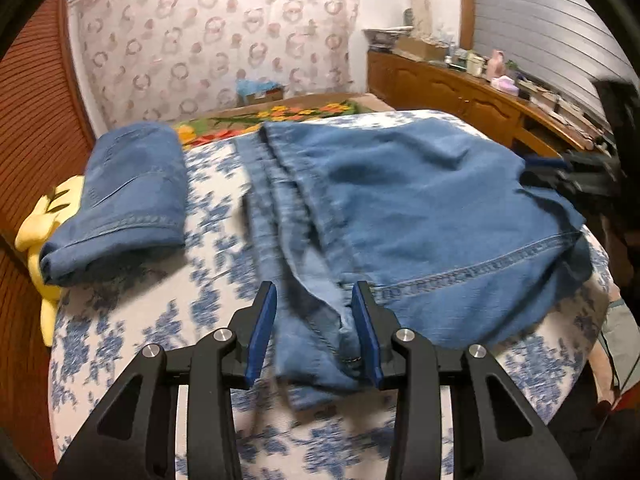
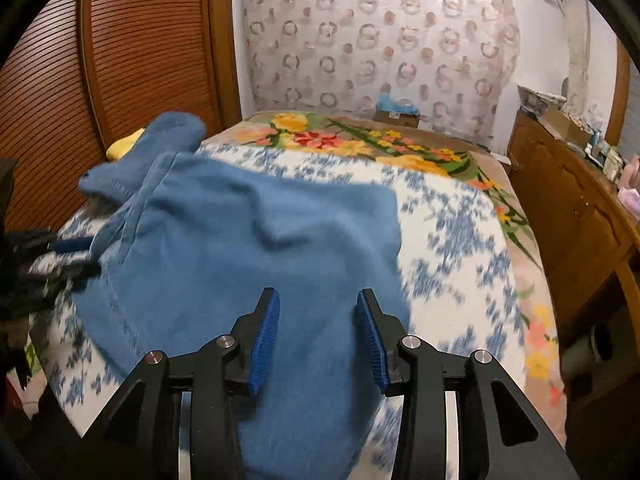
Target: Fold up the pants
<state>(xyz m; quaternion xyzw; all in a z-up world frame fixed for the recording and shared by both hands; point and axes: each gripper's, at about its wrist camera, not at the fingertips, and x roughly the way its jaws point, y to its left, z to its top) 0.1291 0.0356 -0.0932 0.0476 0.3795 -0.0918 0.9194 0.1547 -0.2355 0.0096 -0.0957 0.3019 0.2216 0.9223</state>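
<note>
Blue denim pants (image 1: 420, 200) lie spread on the bed, partly folded, with a stitched hem along the near side. My left gripper (image 1: 314, 320) straddles the near left corner; a bunched fold of denim lies between the blue pads, and the left pad stands clear of it. In the right wrist view the same pants (image 2: 260, 240) run under my right gripper (image 2: 318, 328), which hovers open over the cloth with nothing pinched. Each gripper shows blurred at the edge of the other's view: the right gripper (image 1: 568, 176) and the left gripper (image 2: 68, 256).
A second, folded pair of jeans (image 1: 128, 192) rests at the far left on a yellow cushion (image 1: 44, 216). The bedspread (image 2: 460, 248) is white with blue flowers, over a floral blanket (image 2: 360, 136). A cluttered wooden dresser (image 2: 568, 184) stands right; a slatted wooden door (image 1: 32, 100) left.
</note>
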